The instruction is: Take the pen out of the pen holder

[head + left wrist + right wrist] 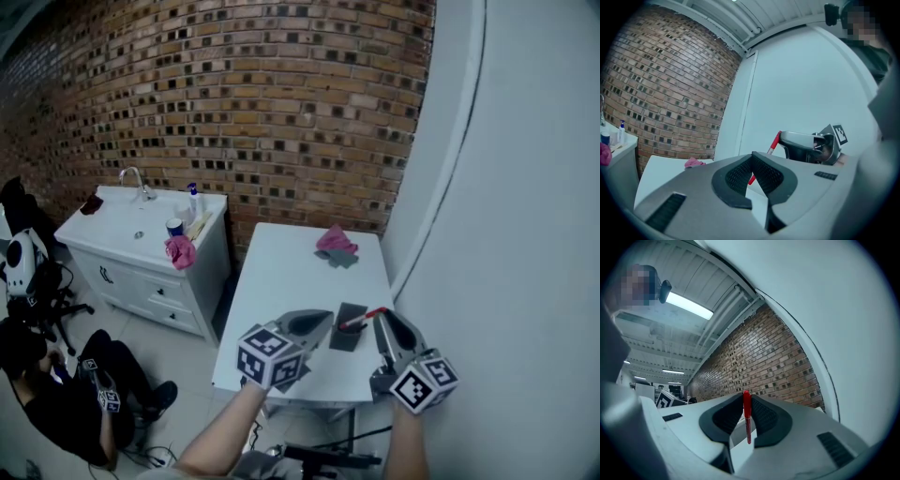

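A dark grey pen holder (352, 334) stands on the white table (281, 281) near its front edge. A red pen (367, 317) slants up and to the right out of it. My right gripper (380, 315) is shut on the pen's upper part; in the right gripper view the pen (746, 418) stands upright between the closed pads. My left gripper (325, 322) lies just left of the holder with its jaws together and nothing seen between them. The left gripper view shows the pen (775, 141) and the right gripper (806, 145) beyond its tips.
A pink cloth (335, 241) on a grey rag (343, 259) lies at the table's far end. A white wall (506, 234) runs close along the right side. A sink cabinet (141, 246) stands to the left. A person sits on the floor (56, 389) at lower left.
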Demonstrator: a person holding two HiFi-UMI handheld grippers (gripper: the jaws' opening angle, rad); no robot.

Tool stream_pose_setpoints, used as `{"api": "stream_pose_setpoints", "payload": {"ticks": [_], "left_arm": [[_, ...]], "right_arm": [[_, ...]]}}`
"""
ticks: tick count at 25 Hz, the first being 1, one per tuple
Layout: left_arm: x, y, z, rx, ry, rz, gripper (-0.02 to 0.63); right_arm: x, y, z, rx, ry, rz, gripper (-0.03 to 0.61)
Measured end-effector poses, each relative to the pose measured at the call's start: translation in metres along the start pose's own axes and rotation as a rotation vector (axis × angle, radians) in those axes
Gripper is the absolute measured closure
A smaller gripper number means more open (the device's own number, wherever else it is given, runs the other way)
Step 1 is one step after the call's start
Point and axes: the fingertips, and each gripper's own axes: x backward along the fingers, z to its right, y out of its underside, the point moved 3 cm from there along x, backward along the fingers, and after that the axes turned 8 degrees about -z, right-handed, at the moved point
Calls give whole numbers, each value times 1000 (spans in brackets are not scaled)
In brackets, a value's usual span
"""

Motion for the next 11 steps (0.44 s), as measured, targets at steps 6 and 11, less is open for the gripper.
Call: {"api": "stream_pose_setpoints", "payload": {"ticks": [6,11], "left_arm": [[-3,1,0,4,-1,-1,606],[-6,6,-1,5,-5,0,606]], "right_arm": [[0,1,3,1,0,-3,518],[1,3,7,-11,-5,5,518]]}}
